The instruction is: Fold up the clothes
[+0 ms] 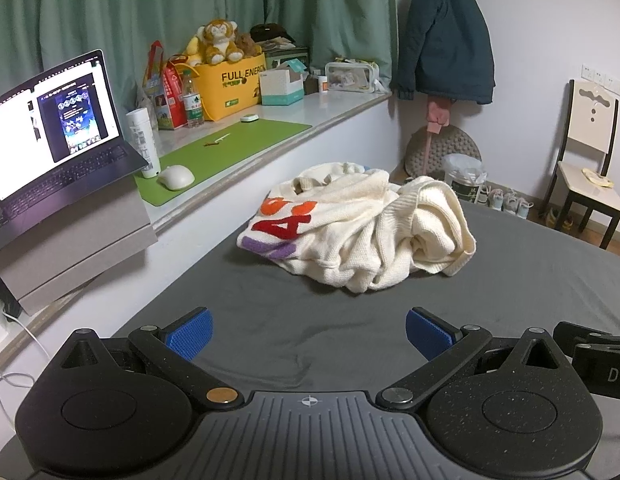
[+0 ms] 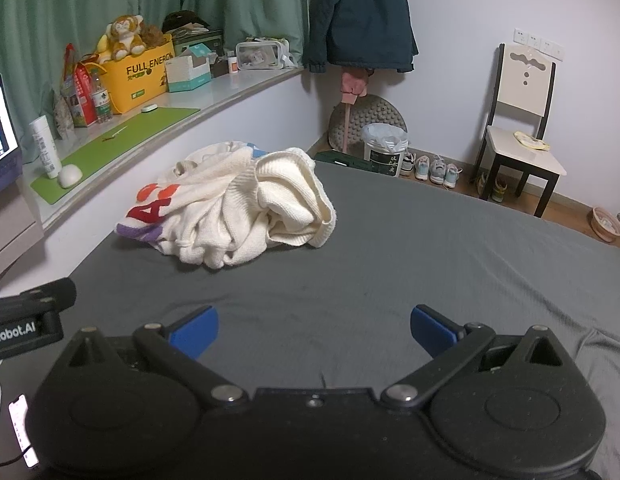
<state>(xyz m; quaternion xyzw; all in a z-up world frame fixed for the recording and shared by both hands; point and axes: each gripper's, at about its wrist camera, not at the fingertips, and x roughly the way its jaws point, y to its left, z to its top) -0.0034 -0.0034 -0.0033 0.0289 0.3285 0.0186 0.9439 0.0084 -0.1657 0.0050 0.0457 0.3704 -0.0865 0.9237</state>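
Note:
A cream knitted sweater with red, orange and purple letters lies crumpled in a heap on the grey bed sheet, near the bed's far edge. My left gripper hovers low over the sheet, well short of the sweater, open with nothing between its blue pads. Beside it, my right gripper is also open and empty, with the sweater ahead and to its left. Part of the right gripper body shows at the left view's right edge.
A windowsill ledge runs along the bed's left with a laptop, mouse, green mat, bottles and a yellow bag of plush toys. A chair, bin, shoes and a hanging jacket stand beyond the bed. A phone lies at lower left.

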